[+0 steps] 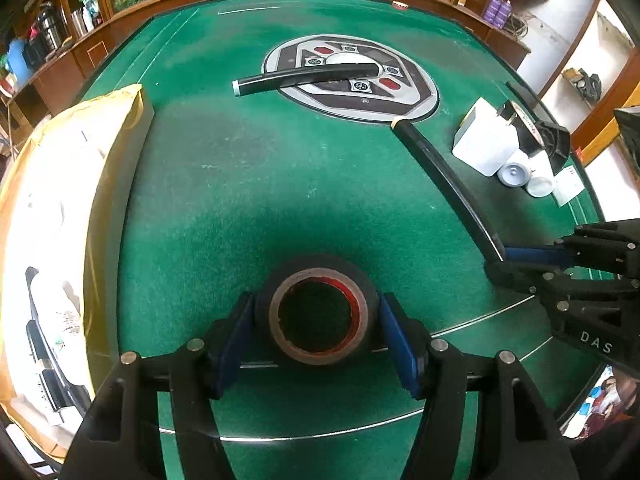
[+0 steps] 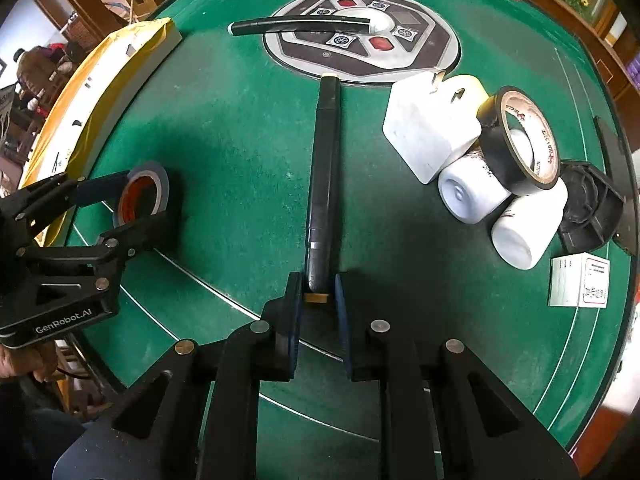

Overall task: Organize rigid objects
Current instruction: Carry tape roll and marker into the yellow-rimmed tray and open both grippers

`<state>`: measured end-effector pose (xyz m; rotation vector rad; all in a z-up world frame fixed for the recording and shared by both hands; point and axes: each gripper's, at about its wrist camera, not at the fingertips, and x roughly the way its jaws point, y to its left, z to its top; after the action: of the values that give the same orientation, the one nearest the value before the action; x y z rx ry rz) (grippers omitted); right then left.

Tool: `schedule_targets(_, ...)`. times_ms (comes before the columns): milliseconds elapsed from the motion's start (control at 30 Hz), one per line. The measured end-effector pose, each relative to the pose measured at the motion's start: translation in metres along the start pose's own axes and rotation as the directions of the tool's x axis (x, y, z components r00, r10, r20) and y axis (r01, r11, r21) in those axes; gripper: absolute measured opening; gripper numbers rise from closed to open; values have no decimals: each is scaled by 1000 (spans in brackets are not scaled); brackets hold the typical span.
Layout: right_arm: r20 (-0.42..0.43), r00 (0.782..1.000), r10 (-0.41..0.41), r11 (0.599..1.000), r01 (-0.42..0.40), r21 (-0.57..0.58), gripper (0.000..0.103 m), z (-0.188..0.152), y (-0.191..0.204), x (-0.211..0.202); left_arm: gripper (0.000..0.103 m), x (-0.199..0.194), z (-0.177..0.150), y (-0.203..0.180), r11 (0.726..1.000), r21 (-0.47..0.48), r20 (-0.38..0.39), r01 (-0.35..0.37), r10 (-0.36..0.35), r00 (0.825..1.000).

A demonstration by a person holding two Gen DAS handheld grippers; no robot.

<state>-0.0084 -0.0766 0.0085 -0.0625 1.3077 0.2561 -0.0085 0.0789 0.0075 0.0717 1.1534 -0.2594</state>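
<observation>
A black tape roll (image 1: 318,312) with a red-lined core lies flat on the green felt table (image 1: 248,184). My left gripper (image 1: 318,322) is shut on it, a blue pad pressed against each side. The same grip shows in the right wrist view: the left gripper (image 2: 144,200) around the tape roll (image 2: 142,194). A long black rod (image 2: 324,168) lies on the felt, pointing toward the table's middle. My right gripper (image 2: 316,300) is shut on its near, tan-tipped end. From the left wrist view the right gripper (image 1: 504,264) holds that black rod (image 1: 444,180) at the right.
A second black rod (image 2: 300,24) lies across the round control panel (image 2: 400,60) in the table's middle. At the right sit a white block (image 2: 424,128), two white cups (image 2: 468,192), another tape roll (image 2: 520,140), a black lid (image 2: 588,212) and a small white box (image 2: 580,280). A yellow package (image 1: 60,200) lines the left edge.
</observation>
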Motion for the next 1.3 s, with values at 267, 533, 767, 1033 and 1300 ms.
schedule_targets(267, -10, 1000, 7, 1000, -7, 14, 16, 18, 10, 2, 63, 3, 3, -4, 999, 27, 5, -35, 35, 999)
schedule_targets(533, 5, 1000, 17, 1000, -17, 6, 13, 23, 3, 1, 62, 1, 1, -4, 1000, 16, 26, -19, 19, 999)
schedule_targets(767, 30, 999, 43, 999, -43, 12, 13, 13, 1, -6, 62, -9, 5, -5, 1000, -12, 45, 17, -17, 999)
schedule_targets(1033, 71, 994, 87, 995, -90, 33, 13, 5, -10, -21, 62, -19, 7, 1, 998, -48, 58, 45, -42, 997)
schedule_targets(1300, 89, 987, 135, 989, -140, 52, 13, 3, -14, -30, 62, -29, 5, 12, 994, -89, 74, 61, -54, 996)
